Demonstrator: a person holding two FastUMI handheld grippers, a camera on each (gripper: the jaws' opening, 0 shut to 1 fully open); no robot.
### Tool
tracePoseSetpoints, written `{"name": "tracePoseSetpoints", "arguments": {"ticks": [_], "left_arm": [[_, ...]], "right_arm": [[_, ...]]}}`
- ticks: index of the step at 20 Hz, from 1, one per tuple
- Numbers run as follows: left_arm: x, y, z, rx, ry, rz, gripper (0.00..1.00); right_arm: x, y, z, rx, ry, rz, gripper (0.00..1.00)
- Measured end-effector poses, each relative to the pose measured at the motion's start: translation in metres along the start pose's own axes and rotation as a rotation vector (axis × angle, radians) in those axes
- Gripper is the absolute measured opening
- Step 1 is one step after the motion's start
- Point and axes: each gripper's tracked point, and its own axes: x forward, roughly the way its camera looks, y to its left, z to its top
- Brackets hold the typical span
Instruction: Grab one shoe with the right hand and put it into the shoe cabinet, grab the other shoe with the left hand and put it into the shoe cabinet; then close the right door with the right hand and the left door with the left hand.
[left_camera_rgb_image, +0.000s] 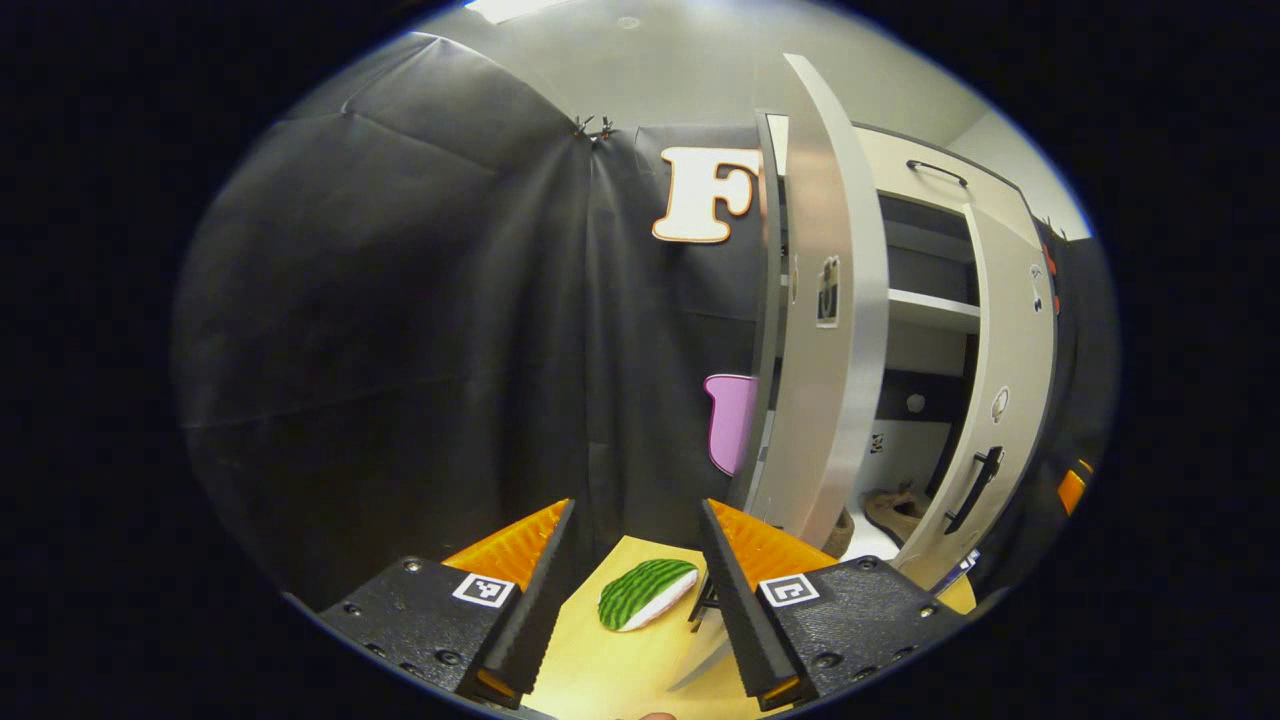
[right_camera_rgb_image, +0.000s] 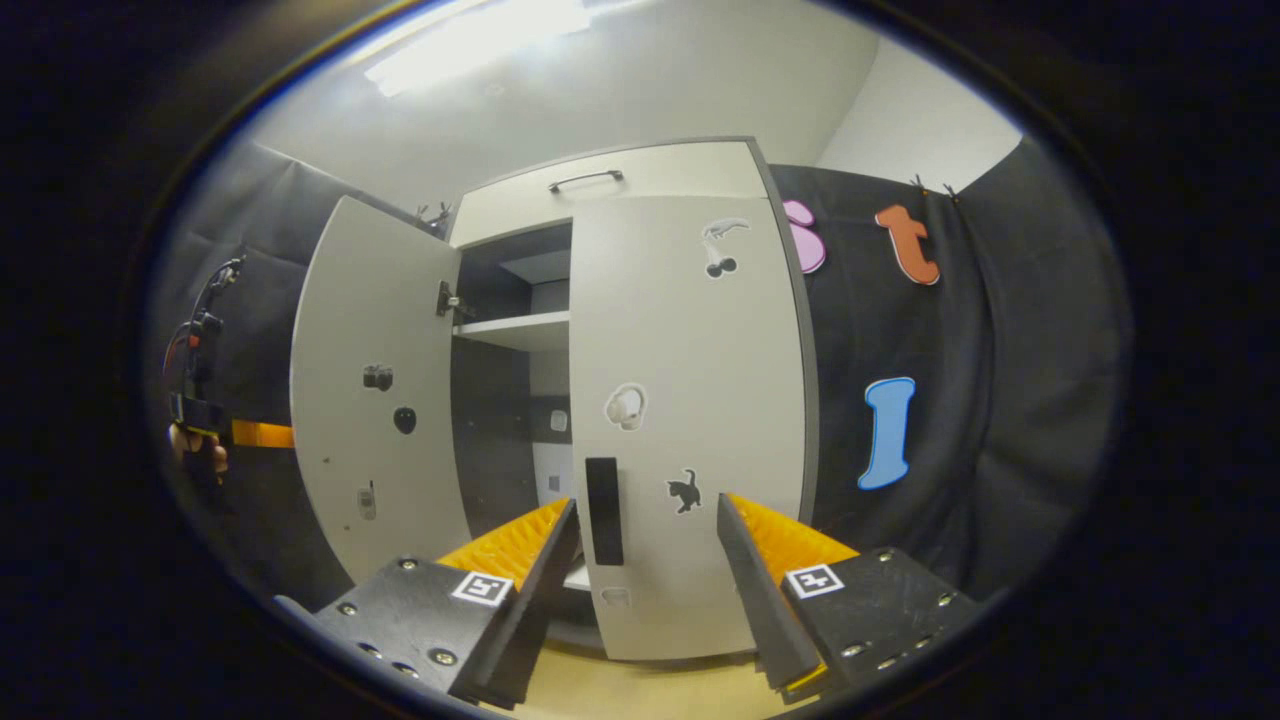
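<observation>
Nearest in the left gripper view, the left gripper (left_camera_rgb_image: 635, 590) is spread wide with nothing between its fingers, held low over a pale wooden surface (left_camera_rgb_image: 600, 670). Just beyond the fingertips, a small green striped piece with a white edge (left_camera_rgb_image: 645, 594) lies flat on that surface. Farther off and to the right stands the shoe cabinet (left_camera_rgb_image: 925, 330), pale grey with a dark interior. Its left door (left_camera_rgb_image: 825, 320) swings out toward the camera, seen almost edge-on, and its right door (left_camera_rgb_image: 1005, 400), with a dark handle (left_camera_rgb_image: 975, 488), is nearly shut. Through the gap between the doors, a brown shoe (left_camera_rgb_image: 897, 508) rests on the cabinet's bottom level, and part of a second shoe (left_camera_rgb_image: 840, 533) peeks out beside the left door's lower edge. A white shelf (left_camera_rgb_image: 932, 310) crosses the inside higher up.

Nearest in the right gripper view, the right gripper (right_camera_rgb_image: 648, 585) is likewise spread open and empty, close in front of the right door (right_camera_rgb_image: 690, 400), whose dark handle (right_camera_rgb_image: 603, 511) sits just above the gap between the fingers. Small stickers dot this door. Beyond it, the left door (right_camera_rgb_image: 375, 400) stands wide open. At the far left edge, a hand (right_camera_rgb_image: 195, 450) holds the other gripper.
</observation>
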Motion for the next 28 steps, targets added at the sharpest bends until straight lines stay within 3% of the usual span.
{"name": "tracePoseSetpoints", "arguments": {"ticks": [6,10,11,12,13,14,16,17,23,28], "left_arm": [[0.02,0.001,-0.004,0.036,-0.002,0.025,0.73],[0.022,-0.003,-0.006,0.012,0.001,-0.003,0.75],[0.021,-0.003,-0.007,0.006,0.005,-0.007,0.69],[0.021,-0.003,-0.006,0.004,0.004,-0.01,0.74],[0.022,-0.005,-0.006,0.006,-0.001,-0.013,0.73],[0.021,-0.006,-0.005,0.014,-0.004,-0.016,0.66],[0.02,-0.011,-0.006,0.021,-0.004,-0.026,0.65],[0.018,-0.015,-0.007,0.017,-0.003,-0.036,0.71],[0.009,-0.044,-0.012,0.003,-0.007,-0.11,0.69],[0.001,-0.104,-0.021,-0.047,0.016,-0.274,0.69]], "right_arm": [[0.005,-0.003,-0.001,-0.007,-0.001,-0.006,0.84],[0.009,-0.009,-0.004,0.004,0.007,-0.015,0.84],[0.011,-0.008,-0.005,0.01,0.007,-0.013,0.84],[0.011,-0.008,-0.005,0.014,0.007,-0.01,0.84],[0.013,-0.006,-0.005,0.015,0.009,-0.008,0.84],[0.013,-0.005,-0.006,0.013,0.01,-0.005,0.84],[0.014,-0.002,-0.007,0.01,0.012,0.003,0.84],[0.015,-0.001,-0.007,0.01,0.013,0.007,0.84],[0.013,0.013,-0.006,0.006,0.007,0.035,0.84],[0.006,0.015,-0.005,0.006,0.005,0.037,0.84]]}}
